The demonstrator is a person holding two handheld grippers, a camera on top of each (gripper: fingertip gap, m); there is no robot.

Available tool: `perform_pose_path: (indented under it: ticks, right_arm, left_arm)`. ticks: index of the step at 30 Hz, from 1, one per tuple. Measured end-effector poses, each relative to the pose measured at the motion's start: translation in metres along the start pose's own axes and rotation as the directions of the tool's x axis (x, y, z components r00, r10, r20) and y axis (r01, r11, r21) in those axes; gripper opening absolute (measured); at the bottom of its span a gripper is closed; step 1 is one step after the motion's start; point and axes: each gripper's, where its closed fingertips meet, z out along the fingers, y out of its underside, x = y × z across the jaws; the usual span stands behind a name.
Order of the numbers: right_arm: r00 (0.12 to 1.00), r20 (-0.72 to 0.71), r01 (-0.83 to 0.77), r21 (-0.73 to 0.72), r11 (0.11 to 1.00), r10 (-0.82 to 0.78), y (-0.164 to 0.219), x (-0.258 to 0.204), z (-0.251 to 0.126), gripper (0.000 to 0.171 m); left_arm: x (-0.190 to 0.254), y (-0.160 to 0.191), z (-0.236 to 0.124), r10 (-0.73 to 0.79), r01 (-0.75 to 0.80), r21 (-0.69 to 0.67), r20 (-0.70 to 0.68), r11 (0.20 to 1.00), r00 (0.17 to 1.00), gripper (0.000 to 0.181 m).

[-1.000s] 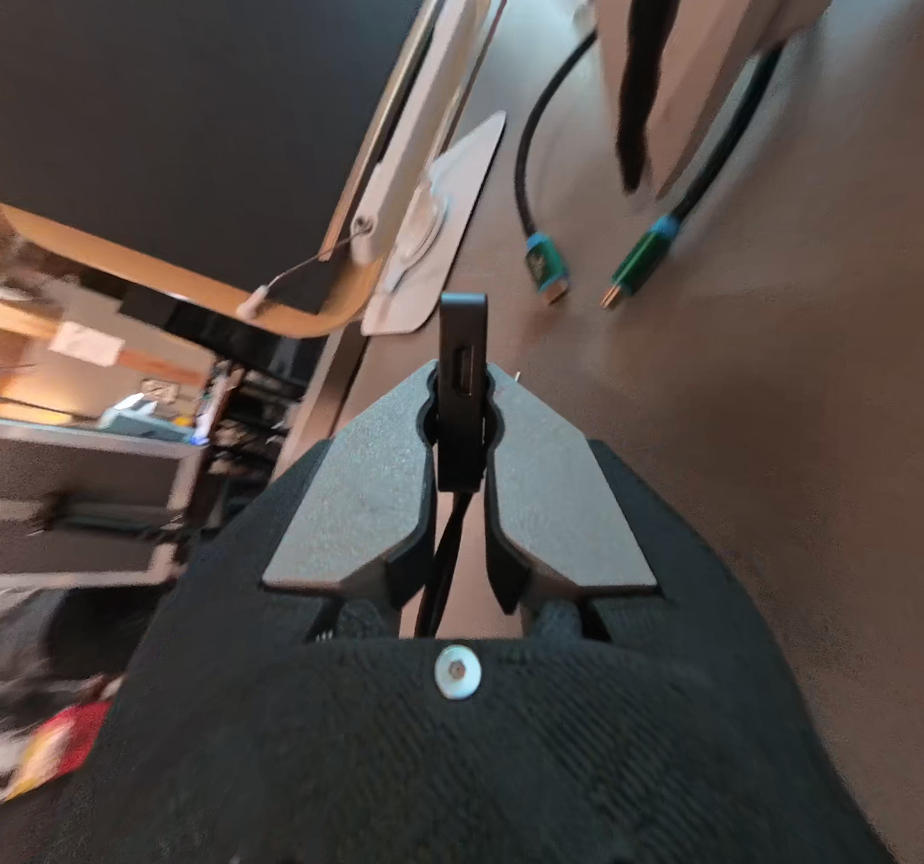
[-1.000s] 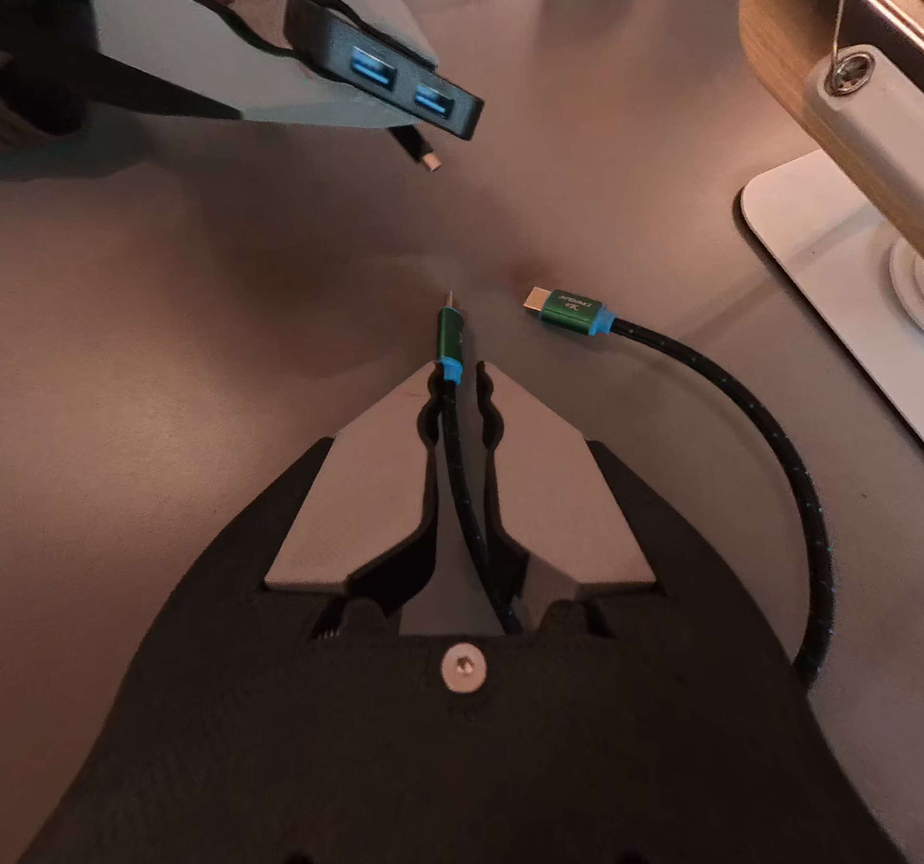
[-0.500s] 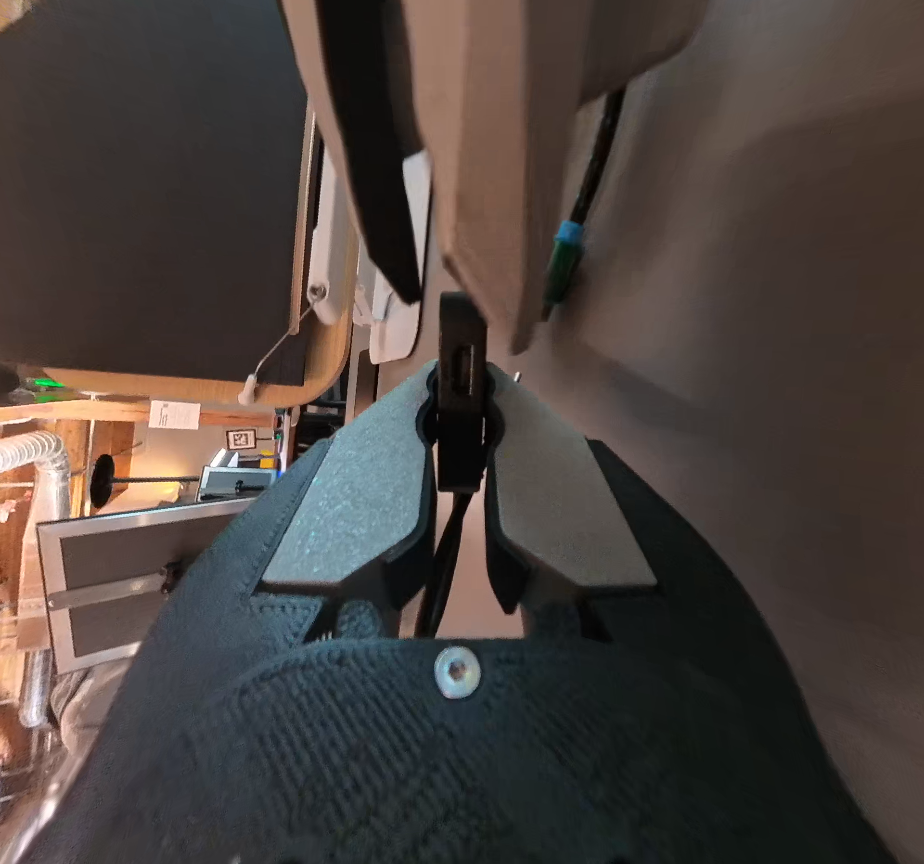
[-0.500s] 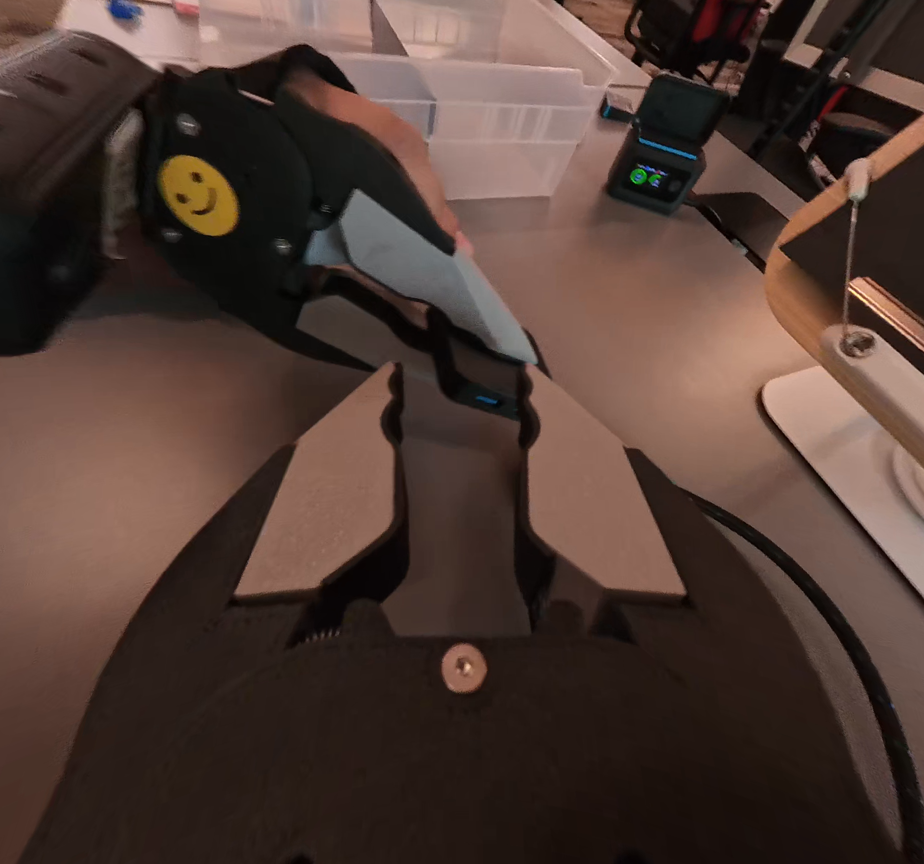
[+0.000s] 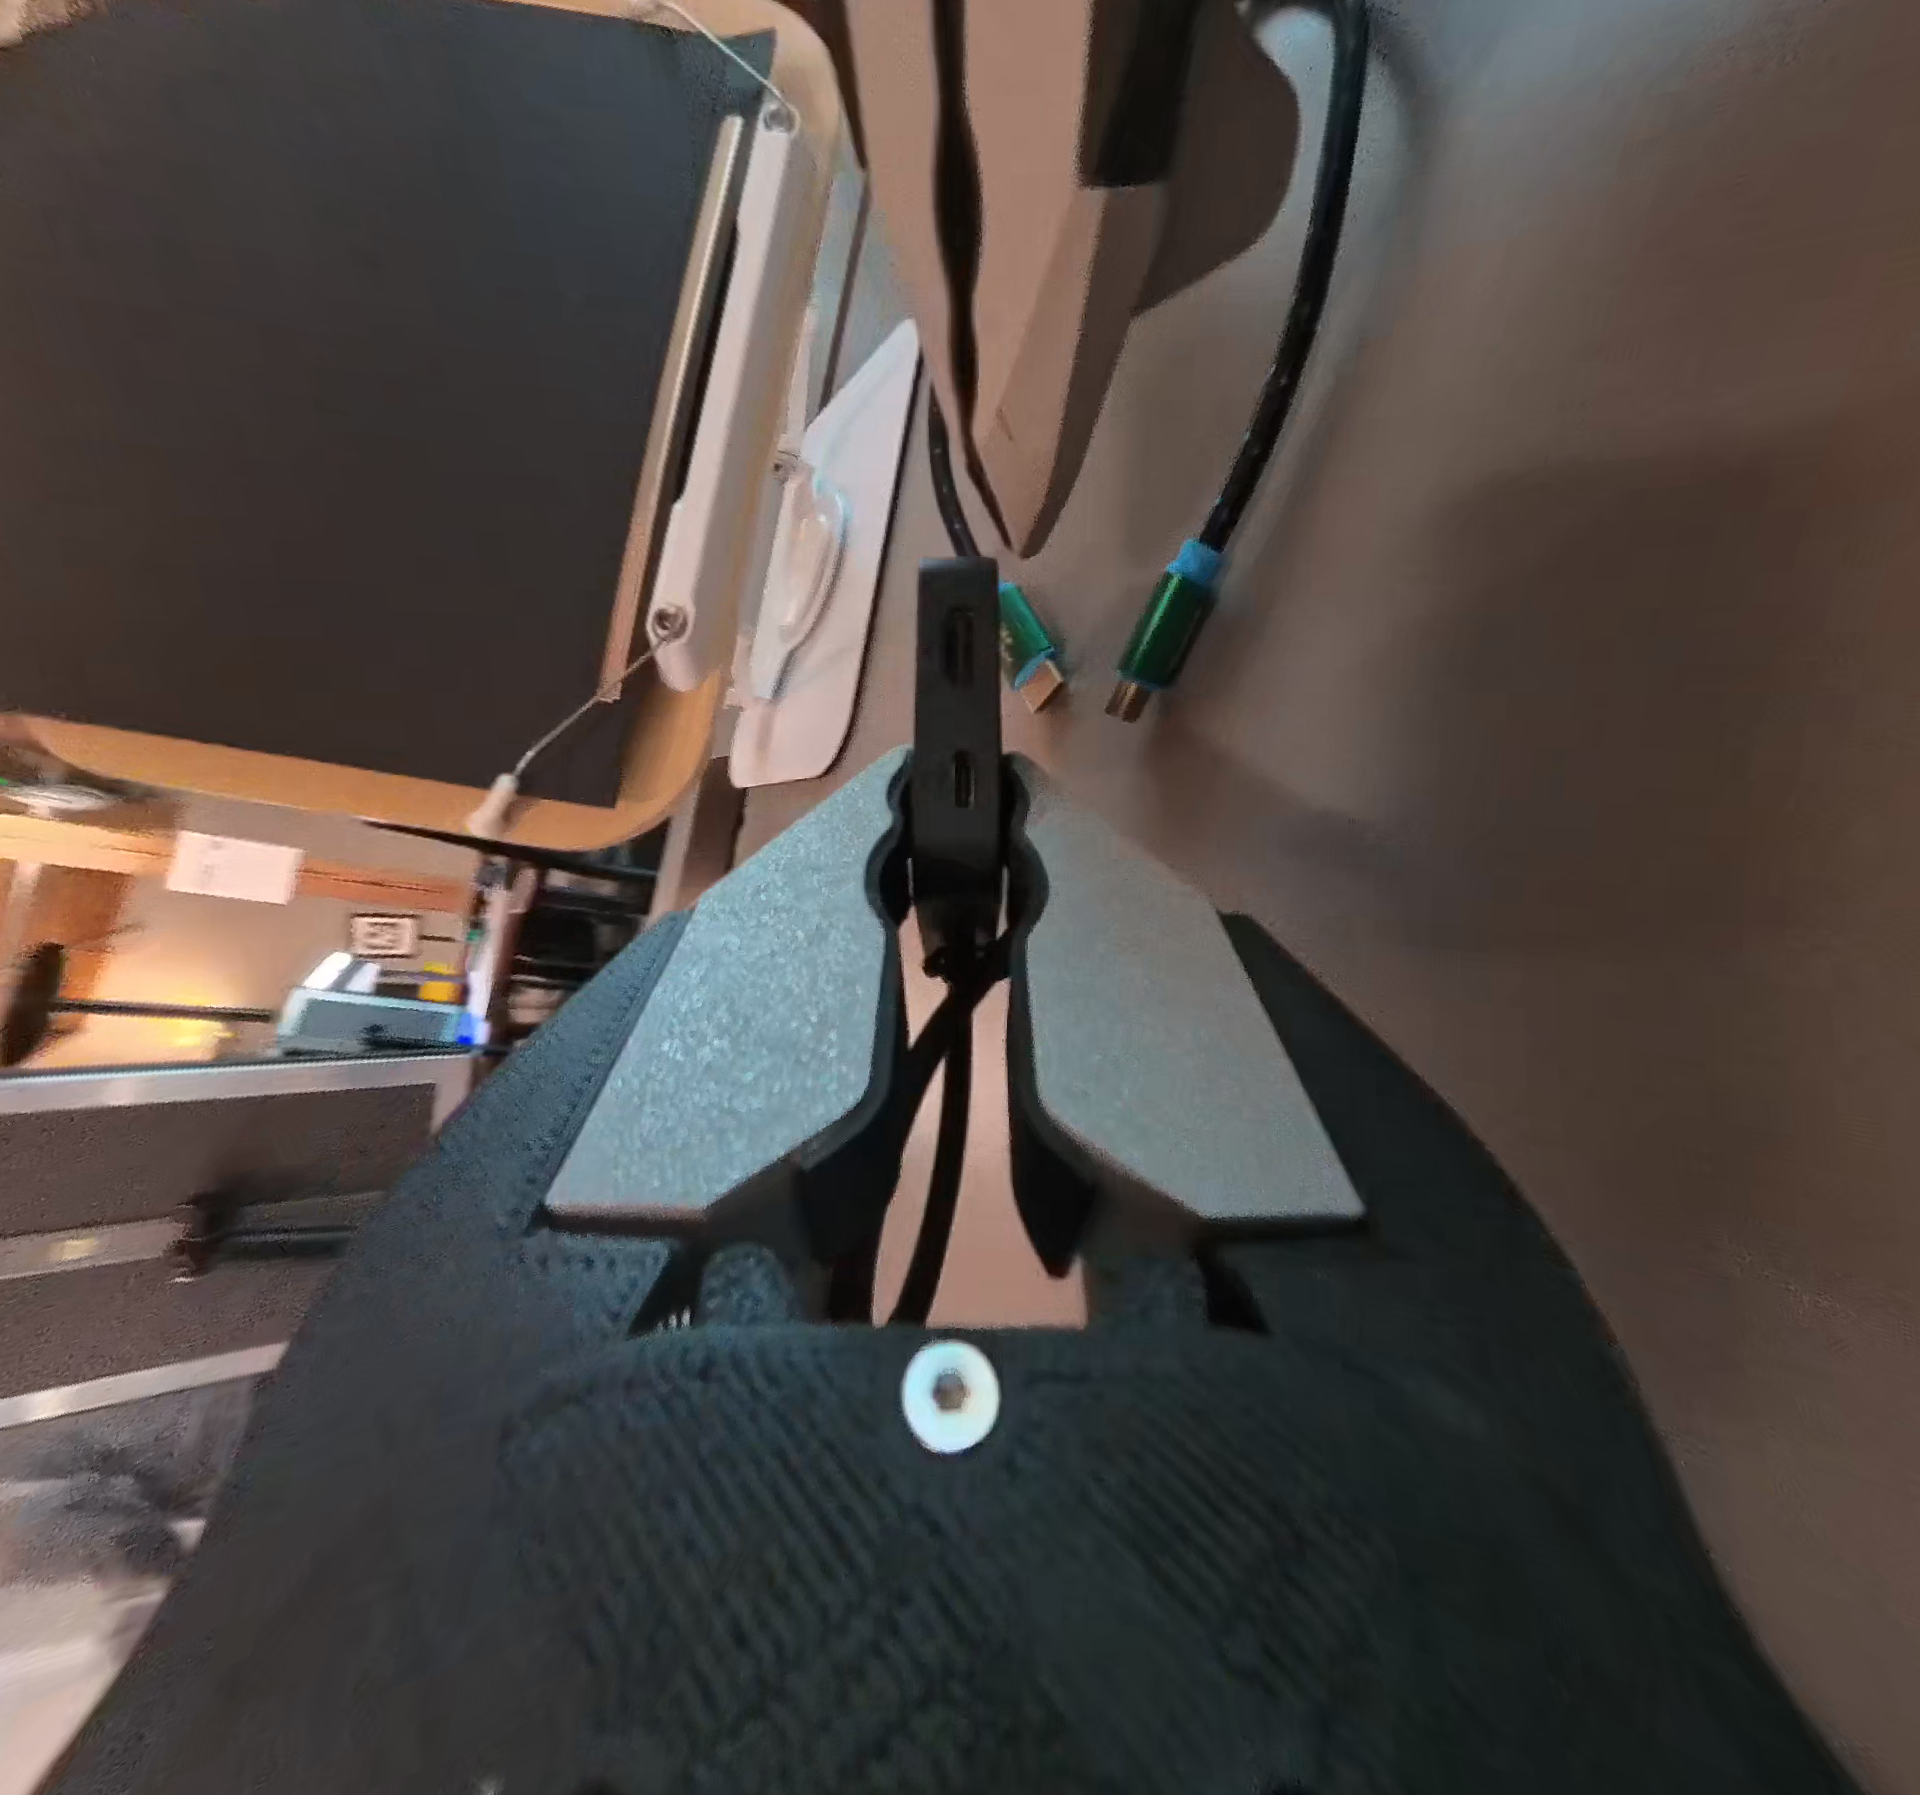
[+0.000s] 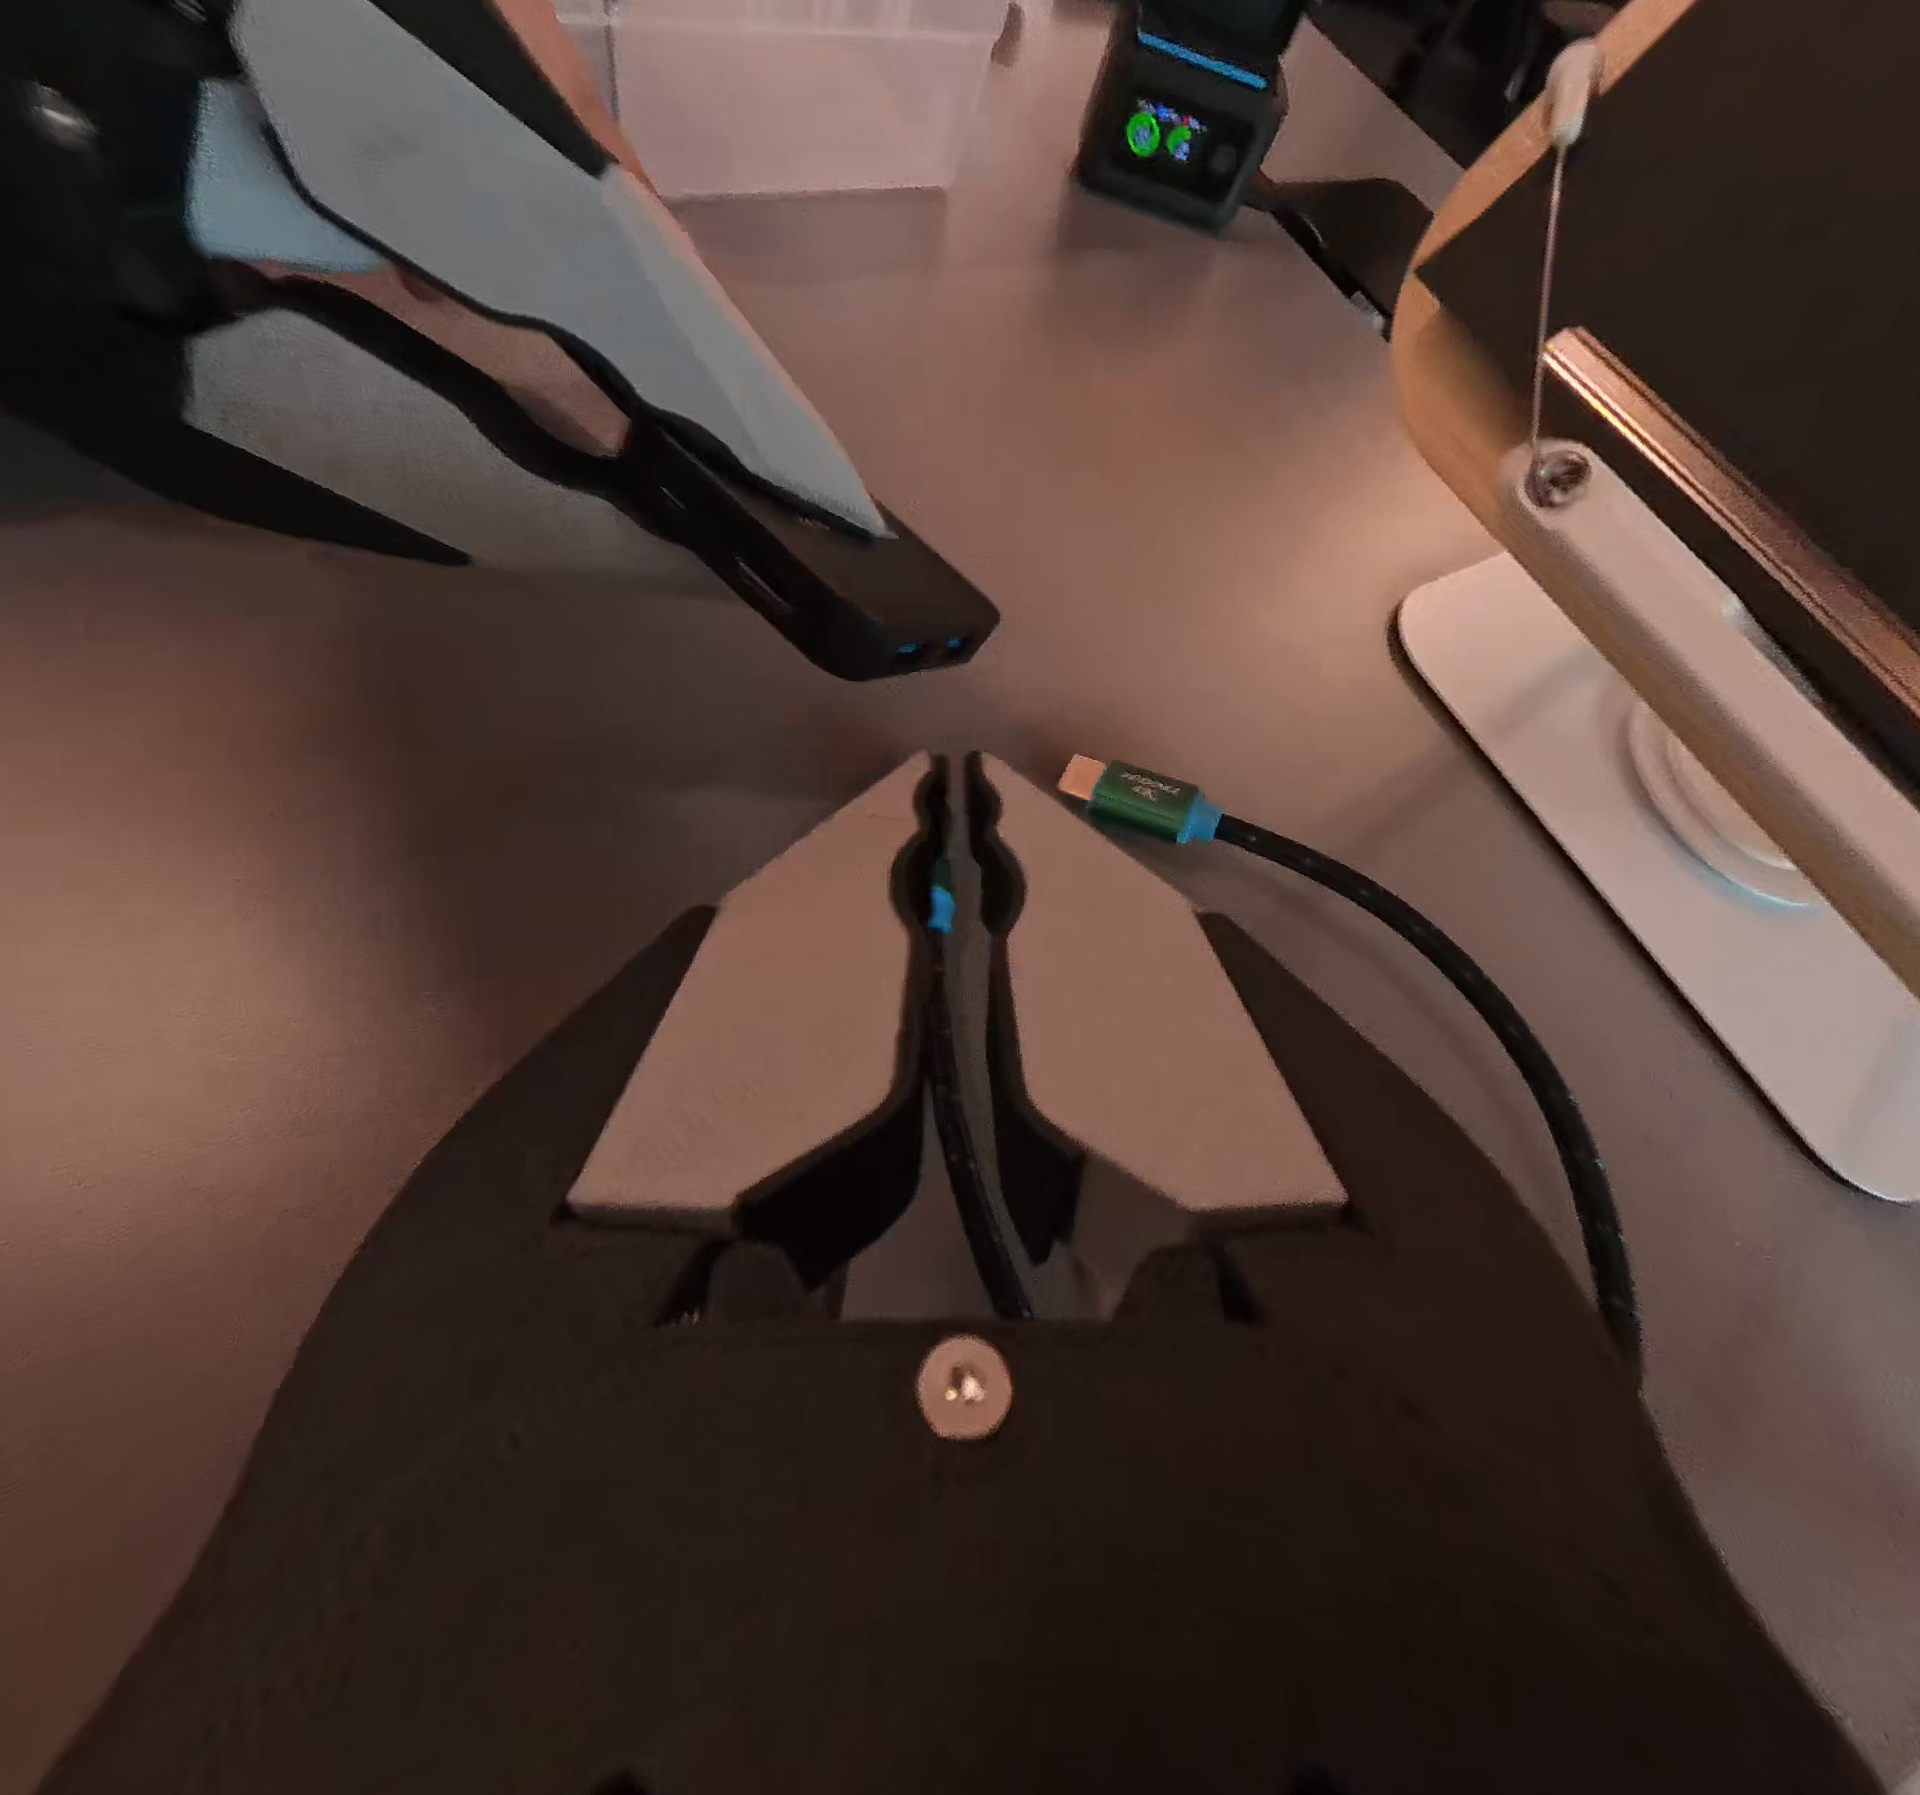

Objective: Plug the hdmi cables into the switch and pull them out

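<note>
My left gripper (image 5: 956, 779) is shut on the black switch (image 5: 954, 665), which is held edge-up with two ports facing me. The switch and its gripper also show in the right wrist view (image 6: 862, 613). Two green HDMI plugs with blue collars lie on the table: one (image 5: 1029, 639) beside the switch, one (image 5: 1155, 633) further right. My right gripper (image 6: 954, 769) hovers over the second plug (image 6: 942, 898), fingers closed to a narrow slit. The cable runs beneath the gripper, and nothing looks clamped. The other plug (image 6: 1132, 795) lies free to its right.
A wood-framed monitor (image 6: 1714, 187) on a white stand base (image 6: 1558, 862) stands at the right. A small black device with a lit screen (image 6: 1184, 114) and a clear plastic bin (image 6: 800, 31) stand at the back of the table. One gripper's finger ends stand about 4 cm off the other's.
Half a second ago my right gripper was wide open and raised close to the switch. It has dropped back over the plug and closed to a slit. My left gripper still holds the switch.
</note>
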Motion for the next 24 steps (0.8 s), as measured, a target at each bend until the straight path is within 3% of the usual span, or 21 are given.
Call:
perform_pose_path:
  ticks: [3, 5, 8, 10, 14, 16, 19, 20, 24]
  right_arm:
    - [0.996, 0.087, -0.010, 0.097, 0.995, 0.001, -0.017, -0.013, -0.009, 0.040]
    - [0.994, 0.085, 0.059, 0.146, 0.987, -0.072, -0.027, -0.020, -0.014, 0.049]
    - [0.979, 0.022, 0.201, 0.131, 0.971, -0.205, -0.026, -0.027, -0.012, 0.045]
    - [0.960, 0.034, 0.273, 0.077, 0.959, -0.276, -0.017, -0.037, -0.006, 0.027]
    - [0.950, 0.007, 0.311, 0.011, 0.950, -0.311, -0.010, -0.036, -0.001, 0.020]
    - [0.967, -0.020, 0.255, 0.002, 0.967, -0.255, -0.013, -0.027, -0.002, 0.019]
    - [0.992, -0.079, 0.096, 0.004, 0.995, -0.095, -0.011, -0.001, -0.007, 0.013]
    - [0.995, -0.099, 0.003, 0.029, 1.000, 0.000, -0.011, 0.010, -0.009, 0.011]
    - [0.918, 0.079, -0.396, 0.148, 0.906, 0.388, -0.016, 0.027, -0.018, 0.010]
  left_arm:
    - [0.001, 0.004, 0.001, -0.010, 0.010, -0.023, -0.011, 1.000, 1.000, 0.012]
    - [0.009, 0.005, 0.003, 0.009, -0.011, -0.034, -0.045, 0.999, 0.999, 0.012]
    - [0.022, -0.011, 0.000, 0.018, -0.012, 0.053, -0.108, 0.999, 0.994, 0.012]
    - [0.024, -0.020, -0.003, -0.017, 0.028, 0.087, -0.130, 0.996, 0.991, 0.012]
    - [0.023, -0.021, -0.005, -0.067, 0.082, 0.099, -0.147, 0.992, 0.987, 0.013]
    - [0.012, -0.021, -0.004, -0.093, 0.101, 0.100, -0.085, 0.990, 0.992, 0.019]
    - [-0.021, -0.018, -0.012, -0.178, 0.161, 0.141, 0.112, 0.977, 0.978, 0.040]
    - [-0.025, -0.019, -0.016, -0.203, 0.182, 0.159, 0.125, 0.970, 0.971, 0.036]
    - [-0.021, -0.022, -0.013, -0.284, 0.272, 0.129, 0.094, 0.954, 0.954, 0.052]
